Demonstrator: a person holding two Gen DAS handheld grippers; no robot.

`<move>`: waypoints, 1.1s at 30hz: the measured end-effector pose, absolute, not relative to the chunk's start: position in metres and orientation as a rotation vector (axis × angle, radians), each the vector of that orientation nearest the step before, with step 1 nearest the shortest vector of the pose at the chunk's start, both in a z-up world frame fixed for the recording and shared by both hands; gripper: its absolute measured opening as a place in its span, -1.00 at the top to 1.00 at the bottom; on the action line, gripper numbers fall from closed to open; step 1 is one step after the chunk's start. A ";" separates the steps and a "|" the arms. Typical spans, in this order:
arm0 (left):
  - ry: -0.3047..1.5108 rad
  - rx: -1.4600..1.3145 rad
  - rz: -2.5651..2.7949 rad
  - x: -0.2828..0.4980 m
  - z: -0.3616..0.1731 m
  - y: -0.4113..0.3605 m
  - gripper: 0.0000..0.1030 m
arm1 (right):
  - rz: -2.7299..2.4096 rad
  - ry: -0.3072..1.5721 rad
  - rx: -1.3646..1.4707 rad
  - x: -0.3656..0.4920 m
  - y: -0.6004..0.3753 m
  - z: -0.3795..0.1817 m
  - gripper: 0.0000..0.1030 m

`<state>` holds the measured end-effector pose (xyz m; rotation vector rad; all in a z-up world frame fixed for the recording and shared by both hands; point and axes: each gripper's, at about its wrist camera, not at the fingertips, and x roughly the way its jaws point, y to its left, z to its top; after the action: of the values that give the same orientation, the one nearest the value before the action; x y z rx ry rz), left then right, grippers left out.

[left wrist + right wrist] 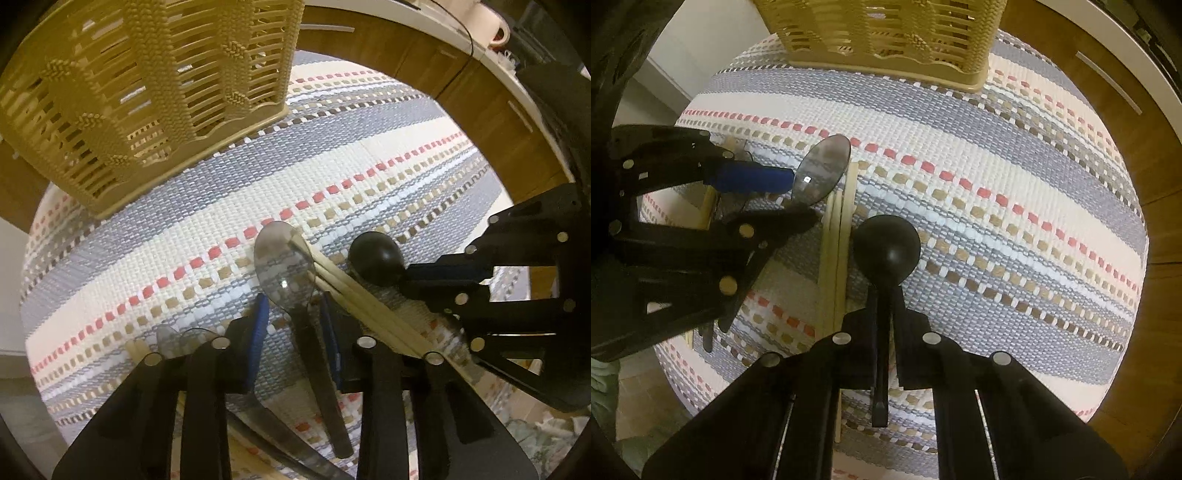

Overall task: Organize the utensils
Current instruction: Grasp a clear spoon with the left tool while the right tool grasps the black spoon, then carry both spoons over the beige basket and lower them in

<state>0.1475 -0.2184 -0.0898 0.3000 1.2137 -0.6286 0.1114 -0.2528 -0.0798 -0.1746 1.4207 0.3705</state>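
Note:
A clear smoky spoon [284, 269] lies on the striped mat [221, 206], its dark handle running between my left gripper's [295, 310] blue-padded fingers [258, 328], which stand apart around it. It also shows in the right wrist view [822, 173]. My right gripper [884, 317] is shut on the handle of a black spoon [886, 247]; its bowl shows in the left wrist view [376, 258]. Wooden chopsticks [362, 295] lie between the two spoons, also in the right wrist view [836, 236]. A tan slotted utensil basket [147, 88] stands at the mat's far side, also in the right wrist view [886, 33].
More clear utensils [181, 339] lie left of my left gripper, and a dark utensil handle [280, 439] lies under it. The striped mat [997, 206] sits on a wooden table [480, 122]. A white wall edge and cable [469, 33] lie beyond the table.

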 end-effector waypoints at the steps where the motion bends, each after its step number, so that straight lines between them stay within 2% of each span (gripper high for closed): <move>1: 1.209 0.319 -0.617 0.147 -0.090 -0.221 0.60 | 0.376 1.416 -0.177 0.109 -0.257 -0.078 0.90; 9: 1.168 0.358 -0.532 0.137 -0.093 -0.236 0.75 | 0.389 1.364 -0.136 0.085 -0.291 -0.073 0.90; 10: 1.163 0.334 -0.527 0.138 -0.092 -0.233 0.82 | 0.386 1.355 -0.130 0.084 -0.295 -0.071 0.90; 14: 1.097 0.177 -0.582 0.137 -0.078 -0.213 0.82 | 0.384 1.291 -0.077 0.078 -0.315 -0.051 0.90; 23: 0.758 -0.125 -0.590 0.134 0.021 -0.153 0.82 | 0.426 1.030 -0.003 0.083 -0.337 0.036 0.90; 27: 0.608 -0.196 -0.584 0.137 0.070 -0.131 0.82 | 0.435 0.889 0.020 0.091 -0.338 0.078 0.90; 33: 0.474 -0.230 -0.559 0.158 0.111 -0.121 0.82 | 0.411 0.697 0.036 0.119 -0.327 0.128 0.90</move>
<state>0.1581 -0.1205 0.1112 -0.2302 0.4741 -0.5586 0.1191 -0.3273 0.1277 0.0363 0.6968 0.4109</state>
